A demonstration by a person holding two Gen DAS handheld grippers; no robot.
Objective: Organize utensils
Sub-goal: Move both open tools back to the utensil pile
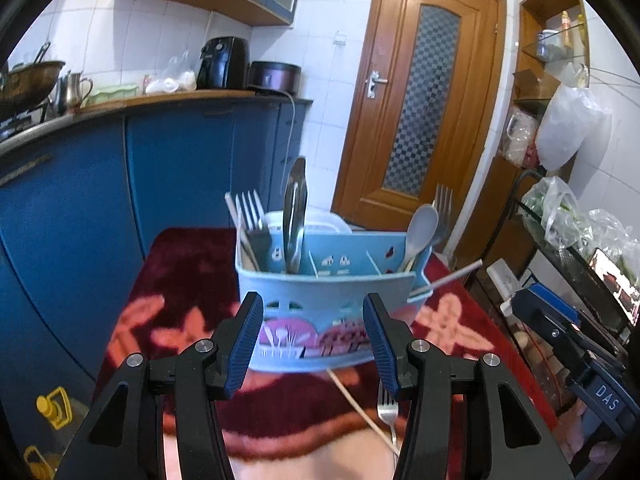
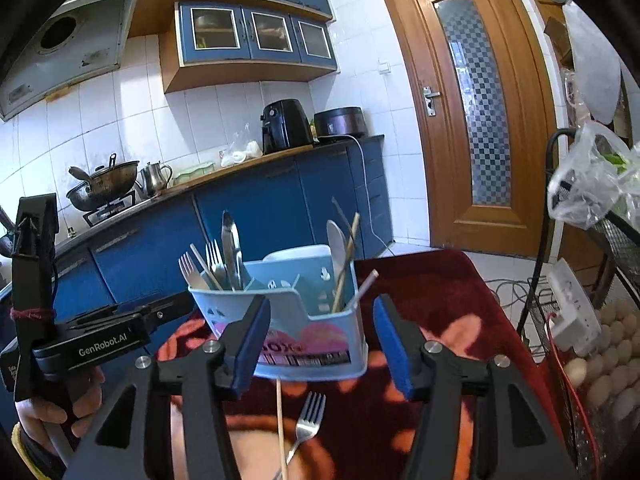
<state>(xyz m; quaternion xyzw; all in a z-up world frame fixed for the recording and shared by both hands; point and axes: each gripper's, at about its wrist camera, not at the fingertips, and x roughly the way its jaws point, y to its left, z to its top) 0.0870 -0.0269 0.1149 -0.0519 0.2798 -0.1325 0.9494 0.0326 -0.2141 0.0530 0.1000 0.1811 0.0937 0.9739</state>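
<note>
A light blue utensil caddy (image 1: pixel 328 312) (image 2: pixel 304 320) stands on a dark red patterned cloth (image 1: pixel 184 280) (image 2: pixel 432 300). It holds forks, metal tongs (image 1: pixel 294 216) (image 2: pixel 231 248), a grey spoon (image 1: pixel 420 232), chopsticks and a straw (image 1: pixel 456 276). A loose metal fork (image 1: pixel 387 412) (image 2: pixel 306 424) and a single wooden chopstick (image 1: pixel 362 412) (image 2: pixel 280 428) lie on the cloth in front of the caddy. My left gripper (image 1: pixel 312 344) is open and empty just before the caddy. My right gripper (image 2: pixel 320 348) is open and empty above the fork and chopstick.
Blue kitchen cabinets (image 1: pixel 120 184) with a wok, kettle and air fryer (image 2: pixel 284 124) stand to the left. A wooden door (image 1: pixel 416 96) is behind. A wire rack (image 2: pixel 608 320) with eggs, bags and a power strip stands to the right. The left hand-held gripper body (image 2: pixel 92 340) shows in the right wrist view.
</note>
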